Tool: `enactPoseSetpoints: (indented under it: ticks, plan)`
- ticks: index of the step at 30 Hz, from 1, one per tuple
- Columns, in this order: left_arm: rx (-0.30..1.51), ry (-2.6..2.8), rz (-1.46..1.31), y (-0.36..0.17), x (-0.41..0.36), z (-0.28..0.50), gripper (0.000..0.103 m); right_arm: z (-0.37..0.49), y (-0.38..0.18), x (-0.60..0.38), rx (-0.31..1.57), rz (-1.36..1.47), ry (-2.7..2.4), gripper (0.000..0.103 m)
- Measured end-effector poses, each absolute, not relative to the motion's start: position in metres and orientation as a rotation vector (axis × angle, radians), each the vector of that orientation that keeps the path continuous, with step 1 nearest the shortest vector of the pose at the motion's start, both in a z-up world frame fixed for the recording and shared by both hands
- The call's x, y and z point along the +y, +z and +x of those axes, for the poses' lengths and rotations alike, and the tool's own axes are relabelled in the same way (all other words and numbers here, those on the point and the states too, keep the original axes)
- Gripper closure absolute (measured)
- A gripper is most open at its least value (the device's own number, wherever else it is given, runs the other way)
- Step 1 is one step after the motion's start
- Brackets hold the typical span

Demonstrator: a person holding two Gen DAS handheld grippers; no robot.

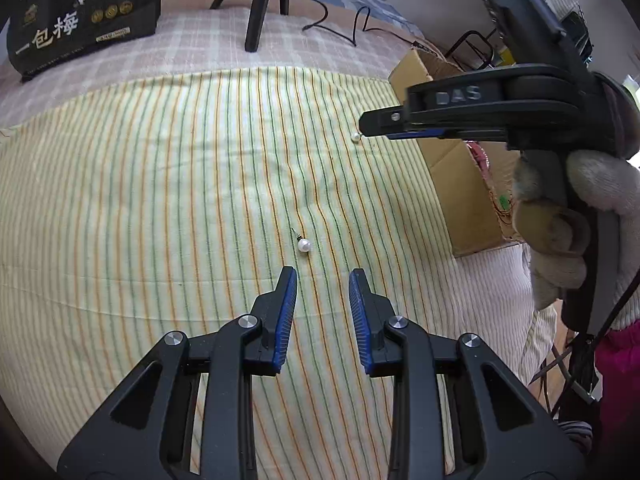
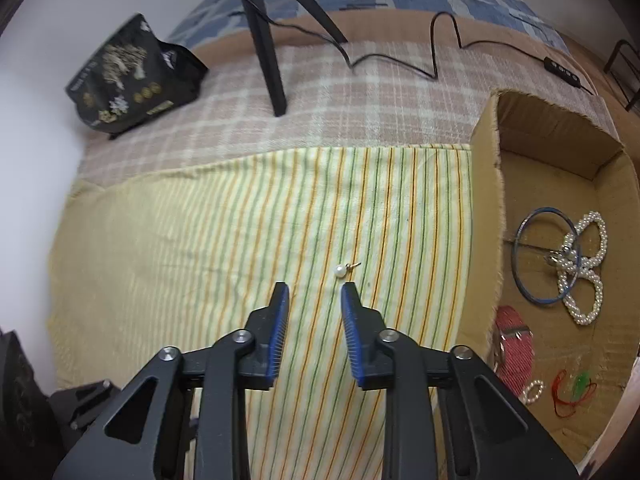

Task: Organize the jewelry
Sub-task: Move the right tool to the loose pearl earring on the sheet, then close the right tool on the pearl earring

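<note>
Two pearl earrings lie on a striped yellow cloth. One pearl earring lies just ahead of my open, empty left gripper. The other pearl earring lies just under the tips of my right gripper, seen from the side in the left wrist view. In the right wrist view that earring lies just ahead of my open, empty right gripper. A cardboard box at the right holds a blue bangle, pearl bracelets, a red strap and other pieces.
A black snack bag stands at the back left. A tripod and a black cable are on the checked blanket behind the cloth. A gloved hand holds the right gripper.
</note>
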State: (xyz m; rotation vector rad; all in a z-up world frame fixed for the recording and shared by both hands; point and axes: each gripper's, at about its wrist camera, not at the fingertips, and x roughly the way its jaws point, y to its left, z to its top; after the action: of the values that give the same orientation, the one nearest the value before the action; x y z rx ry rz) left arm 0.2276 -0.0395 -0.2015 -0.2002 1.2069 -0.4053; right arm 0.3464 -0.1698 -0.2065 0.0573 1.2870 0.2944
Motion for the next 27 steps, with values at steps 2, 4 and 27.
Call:
enactPoseSetpoints:
  ticks: [2, 4, 27]
  plan:
    - [1.204, -0.407, -0.188, -0.204, -0.042, 0.229, 0.076, 0.351, -0.213, -0.168, 1.296, 0.047, 0.273, 0.081]
    - [1.205, -0.404, -0.175, -0.206, -0.045, 0.231, 0.076, 0.355, -0.217, -0.165, 1.299, 0.037, 0.26, 0.081]
    - [1.231, -0.387, -0.133, -0.226, -0.056, 0.249, 0.082, 0.373, -0.244, -0.166, 1.342, 0.039, 0.2, 0.088]
